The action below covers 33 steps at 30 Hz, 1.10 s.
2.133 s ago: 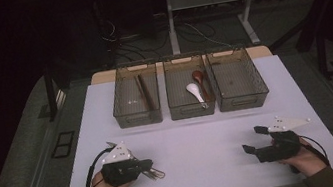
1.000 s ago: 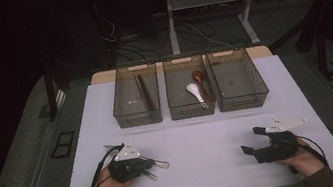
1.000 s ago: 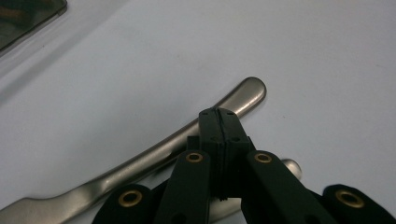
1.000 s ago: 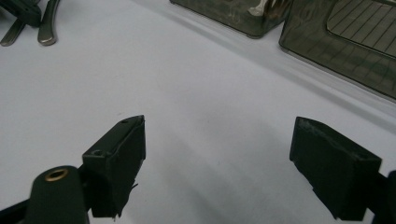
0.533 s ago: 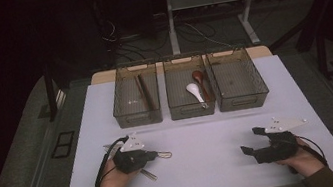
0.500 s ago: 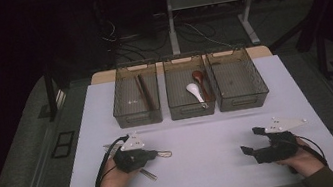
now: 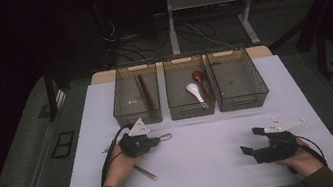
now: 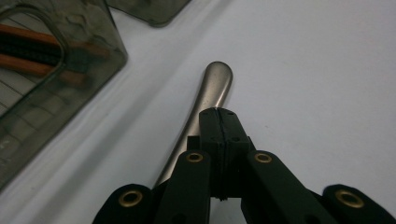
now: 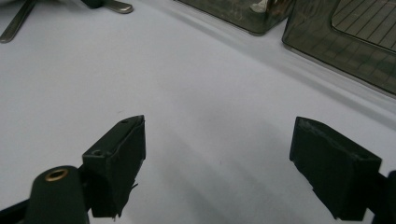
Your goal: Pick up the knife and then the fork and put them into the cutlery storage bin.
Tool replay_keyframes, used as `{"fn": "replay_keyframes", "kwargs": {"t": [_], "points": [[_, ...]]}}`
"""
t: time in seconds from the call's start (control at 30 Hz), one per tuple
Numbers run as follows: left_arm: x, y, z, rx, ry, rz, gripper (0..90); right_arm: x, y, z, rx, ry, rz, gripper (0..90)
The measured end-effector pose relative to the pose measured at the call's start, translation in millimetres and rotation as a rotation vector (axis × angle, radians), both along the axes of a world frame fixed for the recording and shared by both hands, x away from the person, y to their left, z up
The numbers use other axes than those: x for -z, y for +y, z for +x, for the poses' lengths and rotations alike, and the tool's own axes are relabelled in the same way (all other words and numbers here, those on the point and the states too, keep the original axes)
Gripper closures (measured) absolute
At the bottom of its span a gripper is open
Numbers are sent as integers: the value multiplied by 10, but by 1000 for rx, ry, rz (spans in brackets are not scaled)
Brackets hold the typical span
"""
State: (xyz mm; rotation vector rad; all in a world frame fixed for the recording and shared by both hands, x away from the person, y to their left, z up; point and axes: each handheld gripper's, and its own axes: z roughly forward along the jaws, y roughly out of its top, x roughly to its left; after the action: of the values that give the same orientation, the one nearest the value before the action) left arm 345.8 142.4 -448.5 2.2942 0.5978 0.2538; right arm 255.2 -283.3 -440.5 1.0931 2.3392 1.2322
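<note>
**Left gripper carries a metal utensil toward the bins**

The left gripper (image 8: 219, 126) is clamped shut on a slim metal utensil (image 8: 212, 88), its jaws pressed together over the handle with the rounded end jutting out ahead. In the high view the left gripper (image 7: 154, 140) sits just in front of the left bin (image 7: 122, 111), and the utensil's end (image 7: 164, 137) pokes out to the side. Whether it is a fork or a spoon is hard to say, since the working end is hidden beneath the hand. A second metal piece (image 7: 145, 172) lies on the white table (image 7: 216, 166) beside the forearm.

The utensil looks stiff, fairly light and smooth, so it could swivel or slip in a narrow pinch. A grip nearer the handle's middle would probably balance it better than one at the tip.

The right gripper (image 9: 217, 163) rests with jaws spread wide and nothing between them, well apart on the table's right side (image 7: 263, 141). The middle bin (image 7: 192, 109) holds a white spoon (image 7: 194, 91) and a brown one (image 7: 198, 77).
</note>
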Motion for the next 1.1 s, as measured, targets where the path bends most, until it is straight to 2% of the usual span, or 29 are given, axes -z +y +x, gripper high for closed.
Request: {"fn": "replay_keyframes", "kwargs": {"t": [0.17, 0.2, 0.3, 0.4, 0.47, 0.53, 0.6, 0.73, 0.87, 1.0, 1.1], "points": [[5, -22, 83, -3, 11, -12, 896, 5, -2, 5, -2, 2, 1, 186], [-1, -25, 99, -2, 12, -6, 897, 6, 0, 5, -3, 3, 1, 186], [-33, -32, 116, -3, 1, -19, 896, 15, 6, 14, -4, 3, -3, 186], [-129, 50, 110, -18, -9, -85, 889, 15, 13, 17, -4, 6, -2, 186], [-189, 153, 107, -37, -18, -113, 831, 14, 13, 17, -5, 5, 0, 186], [-217, 264, 111, -40, -9, -145, 769, 12, 14, 15, -5, 5, 1, 186], [-205, 354, 116, -44, -12, -140, 718, 11, 15, 13, -7, 5, 2, 186], [-136, 462, 156, -30, 7, -98, 702, 13, 16, 18, -8, 7, 2, 186], [-71, 468, 183, 3, 32, -72, 702, 14, 16, 20, -8, 8, 3, 186], [-18, 424, 198, 23, 39, -19, 703, 16, 12, 23, -9, 9, 3, 186], [-2, 413, 204, 22, 35, -24, 718, 15, 10, 23, -7, 9, 4, 186]]}}
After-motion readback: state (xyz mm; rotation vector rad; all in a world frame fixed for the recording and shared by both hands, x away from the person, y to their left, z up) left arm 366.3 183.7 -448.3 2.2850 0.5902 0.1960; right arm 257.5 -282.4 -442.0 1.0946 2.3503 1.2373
